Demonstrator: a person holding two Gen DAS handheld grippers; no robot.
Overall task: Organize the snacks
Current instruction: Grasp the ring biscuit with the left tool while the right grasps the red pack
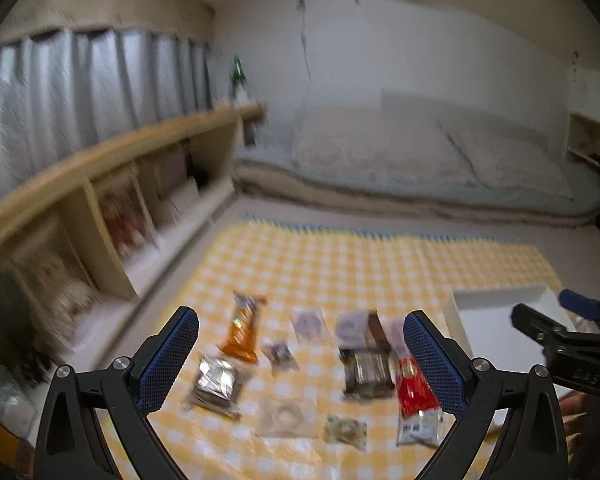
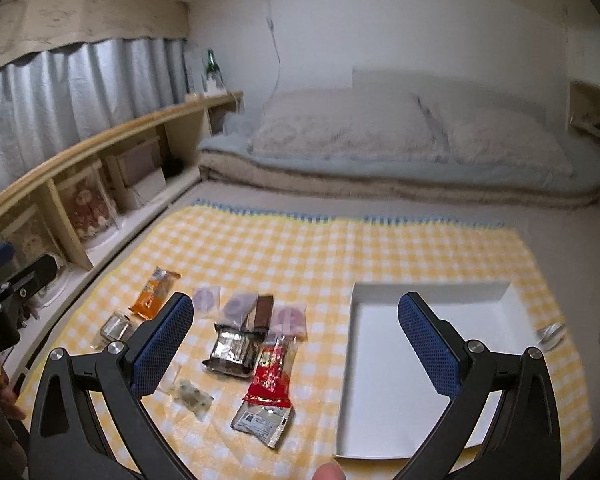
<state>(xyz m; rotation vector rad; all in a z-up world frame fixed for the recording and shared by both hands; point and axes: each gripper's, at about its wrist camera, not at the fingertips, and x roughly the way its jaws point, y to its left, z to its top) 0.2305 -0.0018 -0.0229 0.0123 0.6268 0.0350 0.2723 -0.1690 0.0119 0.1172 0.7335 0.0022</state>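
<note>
Plainly, nothing had yet been sorted: the snacks lay scattered on the yellow checked cloth (image 2: 340,248), and the white tray (image 2: 384,412) beside them on the right held nothing that could be seen. The left gripper (image 1: 300,360) hung above the scatter with its jaws spread wide and nothing between them; the right gripper (image 2: 296,344) was likewise spread and held nothing, poised between the packets and the tray. Among the snacks were an orange packet (image 2: 153,293) at the far left, a silver foil pack (image 2: 233,350) in the middle, a red packet (image 2: 271,376) just beside it, and a brown bar (image 2: 263,312) lying beyond them among some round pale sweets. The step in hand looked like the first pick. The next move would probably call for lowering one gripper over a single packet, perhaps the red one nearest the tray, and closing along its narrow width without catching its neighbour.
</note>
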